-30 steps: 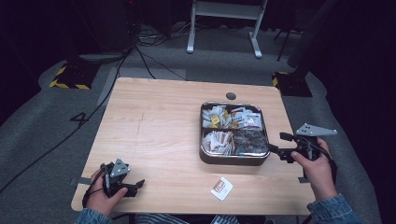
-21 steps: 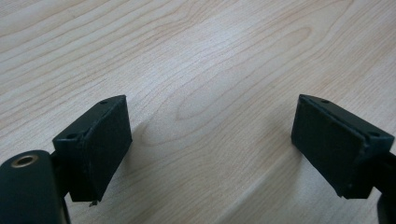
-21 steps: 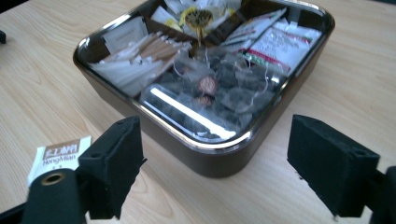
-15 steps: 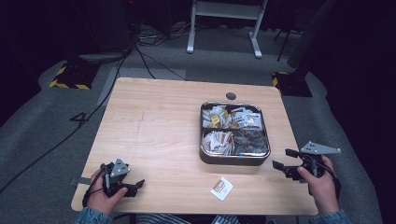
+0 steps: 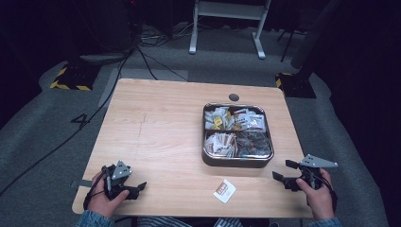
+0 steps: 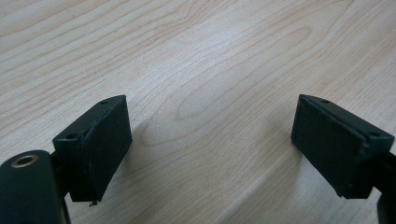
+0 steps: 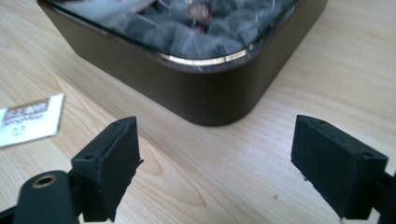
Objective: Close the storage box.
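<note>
A dark square tin (image 5: pixel 238 161) with several compartments of sachets stands right of the table's middle; its corner (image 7: pixel 219 102) looms ahead in the right gripper view. A single white and brown sachet (image 5: pixel 224 190) lies flat near the front edge, also at the left (image 7: pixel 29 120) of the right gripper view. My right gripper (image 5: pixel 283 175) rests low at the front right, open and empty, its jaws pointing left toward the tin's near right corner. My left gripper (image 5: pixel 137 188) sits at the front left corner, open, with bare wood between its pads (image 6: pixel 100 144).
The wooden table (image 5: pixel 161 123) has a small dark grommet (image 5: pixel 233 97) behind the tin. Cables (image 5: pixel 142 52) and a white stand (image 5: pixel 227 23) lie on the grey floor beyond the far edge.
The right gripper has come down and back from beside the tin toward the table's front right edge. The left gripper has stayed put.
</note>
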The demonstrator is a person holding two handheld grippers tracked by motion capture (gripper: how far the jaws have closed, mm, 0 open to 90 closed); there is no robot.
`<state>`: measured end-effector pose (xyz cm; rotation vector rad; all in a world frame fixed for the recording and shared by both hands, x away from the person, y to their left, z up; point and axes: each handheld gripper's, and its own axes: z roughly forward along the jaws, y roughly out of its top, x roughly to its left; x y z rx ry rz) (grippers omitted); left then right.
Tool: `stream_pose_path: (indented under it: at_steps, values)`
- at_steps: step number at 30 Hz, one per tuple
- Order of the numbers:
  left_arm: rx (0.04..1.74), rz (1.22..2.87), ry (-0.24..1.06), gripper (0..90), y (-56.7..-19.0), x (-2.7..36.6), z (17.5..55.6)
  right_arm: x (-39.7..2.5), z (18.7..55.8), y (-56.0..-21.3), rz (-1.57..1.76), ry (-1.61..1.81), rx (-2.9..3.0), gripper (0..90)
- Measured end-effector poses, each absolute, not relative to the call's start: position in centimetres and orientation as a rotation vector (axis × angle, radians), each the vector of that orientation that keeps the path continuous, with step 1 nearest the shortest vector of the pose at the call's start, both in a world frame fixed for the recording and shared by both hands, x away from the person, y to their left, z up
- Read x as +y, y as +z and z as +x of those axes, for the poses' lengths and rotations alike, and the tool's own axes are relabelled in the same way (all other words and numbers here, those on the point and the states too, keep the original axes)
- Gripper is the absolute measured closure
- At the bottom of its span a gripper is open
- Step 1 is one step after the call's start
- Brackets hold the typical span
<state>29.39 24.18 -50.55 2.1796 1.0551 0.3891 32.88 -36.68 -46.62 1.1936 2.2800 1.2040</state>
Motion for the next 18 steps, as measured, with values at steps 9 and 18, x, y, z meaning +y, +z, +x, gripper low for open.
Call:
stream_pose_path:
  at_steps: [9,18]
  values:
    - [1.055,2.18,0.389,12.5,-50.5,24.2,29.4,-36.1,33.3,-49.0,1.238,1.121,2.312,16.5]
    - [1.055,2.18,0.389,12.5,-50.6,24.2,29.4,-35.7,33.4,-50.1,1.241,1.099,2.331,16.2]
